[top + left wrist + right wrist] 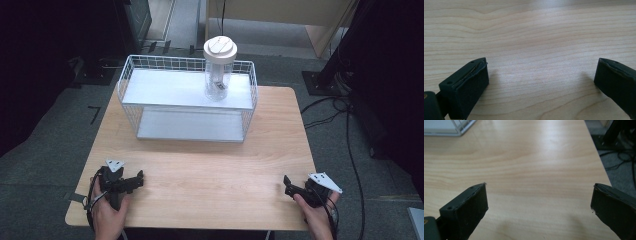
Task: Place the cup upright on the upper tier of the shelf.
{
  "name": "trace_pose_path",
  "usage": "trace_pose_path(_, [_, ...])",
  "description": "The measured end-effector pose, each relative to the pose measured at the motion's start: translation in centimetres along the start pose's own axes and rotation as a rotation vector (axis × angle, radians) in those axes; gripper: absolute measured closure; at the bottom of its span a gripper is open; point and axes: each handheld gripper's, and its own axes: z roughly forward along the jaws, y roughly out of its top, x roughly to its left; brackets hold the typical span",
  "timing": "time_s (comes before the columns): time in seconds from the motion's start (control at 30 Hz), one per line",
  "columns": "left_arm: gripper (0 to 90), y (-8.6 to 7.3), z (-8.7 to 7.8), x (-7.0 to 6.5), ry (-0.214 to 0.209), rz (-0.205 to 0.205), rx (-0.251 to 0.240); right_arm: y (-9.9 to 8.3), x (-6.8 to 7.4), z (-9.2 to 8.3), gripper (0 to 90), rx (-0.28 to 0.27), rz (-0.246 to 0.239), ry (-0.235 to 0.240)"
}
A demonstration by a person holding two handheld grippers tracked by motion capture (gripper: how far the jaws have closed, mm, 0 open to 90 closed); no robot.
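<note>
The left gripper [134,181] is resting at the near left corner of the table [200,170], a hand [107,215] wrapped around it, the grey three-cornered plate on top. In the left gripper view its black jaws are standing wide apart over bare wood grain — nothing is sitting between them, nothing is being held.

Moving toward the middle, the white wire rack [187,97] is sitting at the far side of the table, well apart from both grippers. It is carrying two flat white shelves, one above the other, with a low wire rim running round the top. The lower shelf is lying bare. On the upper shelf, toward its right end, a clear jar [218,75] is standing upright — tall, see-through, capped with a wide white lid [220,47]. Something small and dark is showing inside it near the bottom, too small to make out.

Over on the right, the right gripper [288,182] is lying at the near right corner, held by the other hand [317,217]. In the right gripper view its jaws are also spread wide over empty tabletop, gripping nothing, with a corner of the rack [461,127] peeking in at the top left and the table edge running down the right.
</note>
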Motion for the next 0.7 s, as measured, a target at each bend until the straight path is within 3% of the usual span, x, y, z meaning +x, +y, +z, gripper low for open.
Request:
trace_pose_path(0.03, [0.0, 0.0, 0.0, 0.0, 0.0, 0.0, 0.0, -0.04, -0.25, 0.05, 0.9, 0.032, 0.0, -0.014])
trace_pose_path(0.17, [0.0, 0.0, 0.0, 0.0, 0.0, 0.0, 0.0, -0.27, -0.69, -0.19, 0.9, 0.066, -0.013, -0.043])
trace_pose_path(0.4, [0.0, 0.0, 0.0, 0.01, 0.0, 0.001, 0.0, -0.7, -1.21, -0.46, 4.0, 0.135, -0.022, -0.05])
trace_pose_path(0.7, [0.0, 0.0, 0.0, 0.01, 0.0, 0.001, 0.0, -0.72, -1.01, -0.33, 4.0, 0.152, -0.047, -0.033])
